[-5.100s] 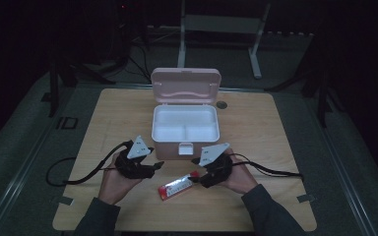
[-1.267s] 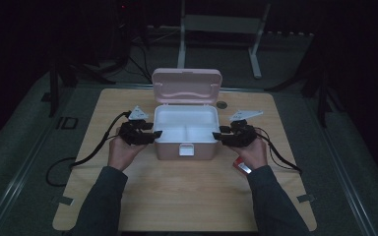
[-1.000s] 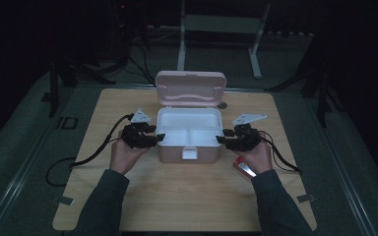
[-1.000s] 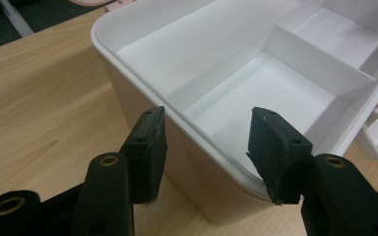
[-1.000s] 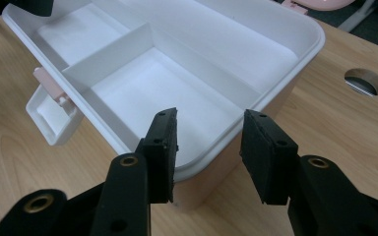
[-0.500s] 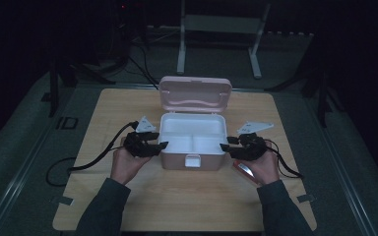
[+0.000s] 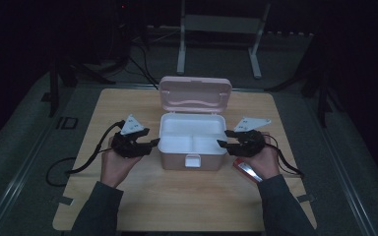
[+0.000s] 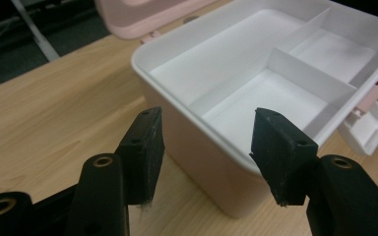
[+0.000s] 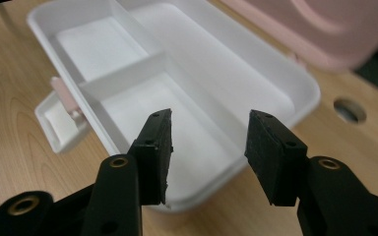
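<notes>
A pink box stands mid-table with its lid raised; inside is a white divided tray, empty. My left gripper is at the box's left end and my right gripper at its right end. Both pairs of jaws have just been opening. In the left gripper view the left gripper straddles the box's near wall, pads off it. In the right gripper view the right gripper straddles the tray's rim the same way, with gaps on both sides.
A flat red and silver object lies on the table under my right hand. The box's white latch hangs at its front. A round hole is in the tabletop behind the box. Cables trail from both grippers.
The box has come a little nearer the table's front, with both grippers alongside it. Both pairs of jaws stand wider than before.
</notes>
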Action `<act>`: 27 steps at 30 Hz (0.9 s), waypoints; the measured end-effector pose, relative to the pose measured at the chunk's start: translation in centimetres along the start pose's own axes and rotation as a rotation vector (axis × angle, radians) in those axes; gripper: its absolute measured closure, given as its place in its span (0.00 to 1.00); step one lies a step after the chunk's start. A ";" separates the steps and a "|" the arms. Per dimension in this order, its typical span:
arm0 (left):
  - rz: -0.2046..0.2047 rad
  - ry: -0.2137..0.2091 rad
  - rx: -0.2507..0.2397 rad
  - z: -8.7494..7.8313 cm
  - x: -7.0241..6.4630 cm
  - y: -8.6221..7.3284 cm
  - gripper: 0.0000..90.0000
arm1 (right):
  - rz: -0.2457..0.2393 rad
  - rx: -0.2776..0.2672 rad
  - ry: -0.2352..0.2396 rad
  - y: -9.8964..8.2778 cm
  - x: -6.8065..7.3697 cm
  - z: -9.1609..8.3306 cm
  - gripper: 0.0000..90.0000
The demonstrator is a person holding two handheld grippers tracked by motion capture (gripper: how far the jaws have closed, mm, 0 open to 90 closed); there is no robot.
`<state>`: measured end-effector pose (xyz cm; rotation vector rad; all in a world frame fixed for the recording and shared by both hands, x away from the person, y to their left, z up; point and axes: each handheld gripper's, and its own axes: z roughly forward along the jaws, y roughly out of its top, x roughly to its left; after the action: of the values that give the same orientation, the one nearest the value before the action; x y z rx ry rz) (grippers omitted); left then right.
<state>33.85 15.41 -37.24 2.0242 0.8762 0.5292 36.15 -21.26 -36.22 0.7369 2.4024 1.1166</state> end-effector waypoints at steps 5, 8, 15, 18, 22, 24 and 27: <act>0.000 0.013 0.004 -1.1 0.0 -2.0 0.49 | -0.123 0.025 0.036 2.0 0.1 0.8 0.59; 0.018 0.025 0.030 -1.1 0.1 -3.5 0.49 | -0.153 0.040 0.052 2.7 0.0 1.3 0.60; -0.008 0.016 0.061 -0.1 0.4 -6.3 0.48 | -0.257 0.086 0.140 5.2 -0.5 3.2 0.60; -0.003 0.017 0.073 0.4 0.3 -7.0 0.47 | -0.298 0.129 0.146 5.8 -0.5 3.8 0.64; -0.009 0.016 0.089 0.7 0.2 -7.7 0.47 | -0.370 0.202 0.175 6.8 -0.2 4.8 0.73; -0.020 0.009 0.088 0.8 0.1 -8.1 0.47 | -0.398 0.230 0.179 7.3 -0.1 5.2 0.76; -0.026 -0.002 0.091 1.0 -0.2 -8.8 0.47 | -0.449 0.288 0.201 8.4 0.2 6.0 0.81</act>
<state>30.98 18.22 -45.15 2.0919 0.9394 0.4811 41.79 -13.08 -33.28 0.1458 2.7435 0.6990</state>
